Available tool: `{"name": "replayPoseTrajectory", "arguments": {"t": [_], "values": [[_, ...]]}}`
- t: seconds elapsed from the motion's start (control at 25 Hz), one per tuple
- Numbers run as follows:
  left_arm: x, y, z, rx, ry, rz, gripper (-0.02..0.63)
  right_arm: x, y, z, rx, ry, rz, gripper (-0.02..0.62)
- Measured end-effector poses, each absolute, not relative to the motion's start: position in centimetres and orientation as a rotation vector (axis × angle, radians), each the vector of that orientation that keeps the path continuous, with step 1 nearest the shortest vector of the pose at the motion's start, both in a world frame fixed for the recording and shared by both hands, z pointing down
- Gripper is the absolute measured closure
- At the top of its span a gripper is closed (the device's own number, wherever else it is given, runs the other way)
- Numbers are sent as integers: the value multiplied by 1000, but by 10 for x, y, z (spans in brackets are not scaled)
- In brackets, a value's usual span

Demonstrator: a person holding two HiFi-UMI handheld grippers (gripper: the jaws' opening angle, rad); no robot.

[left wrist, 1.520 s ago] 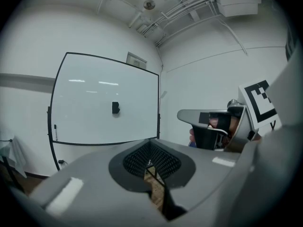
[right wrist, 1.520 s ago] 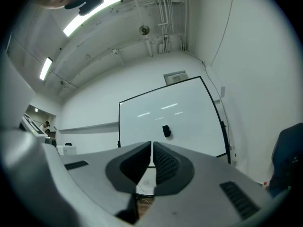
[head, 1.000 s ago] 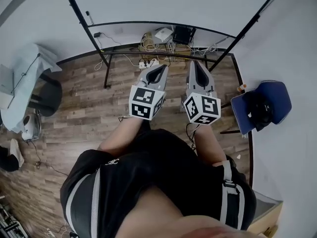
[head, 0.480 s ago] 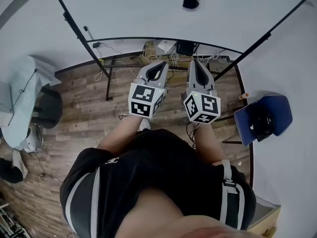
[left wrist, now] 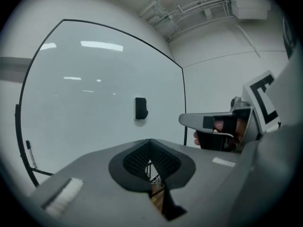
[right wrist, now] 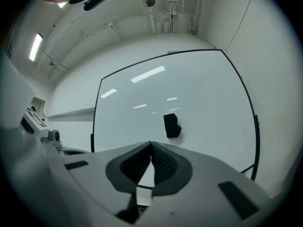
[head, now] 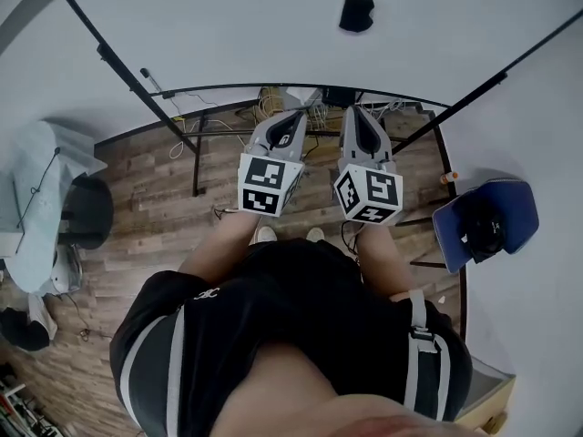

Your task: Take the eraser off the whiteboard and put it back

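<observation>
A small, black, blocky eraser (head: 356, 13) clings upright to the whiteboard (head: 255, 35); left gripper (left wrist: 150, 142) and right gripper (right wrist: 151, 144) are clenched, empty

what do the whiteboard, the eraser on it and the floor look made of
Whiteboard: glossy white coated panel, judging by the bright reflections across it.
Eraser: matte black, maybe plastic or felt; too small to tell.
Floor: wood-grain planks, real wood or laminate.

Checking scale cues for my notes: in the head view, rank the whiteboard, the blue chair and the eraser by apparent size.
1. whiteboard, by far the largest.
2. blue chair.
3. eraser, clearly the smallest, a small dark block on the board.
</observation>
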State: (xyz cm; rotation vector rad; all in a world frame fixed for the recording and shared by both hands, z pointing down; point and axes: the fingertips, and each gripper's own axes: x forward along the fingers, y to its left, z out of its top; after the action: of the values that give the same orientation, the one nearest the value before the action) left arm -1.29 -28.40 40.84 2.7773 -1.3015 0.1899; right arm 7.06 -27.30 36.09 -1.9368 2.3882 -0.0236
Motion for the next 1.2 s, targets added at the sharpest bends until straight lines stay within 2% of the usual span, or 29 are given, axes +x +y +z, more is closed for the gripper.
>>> {"name": "replayPoseTrajectory", "arguments": {"t": [0.6,1.2], "values": [[-5,-324,402,2631,-1460,145,597,115,-352,326,-1916,2382,96,589],[-34,-332,400,2577,-1581,158,597,106,-428,283,-1926,2340,216,589]]}}
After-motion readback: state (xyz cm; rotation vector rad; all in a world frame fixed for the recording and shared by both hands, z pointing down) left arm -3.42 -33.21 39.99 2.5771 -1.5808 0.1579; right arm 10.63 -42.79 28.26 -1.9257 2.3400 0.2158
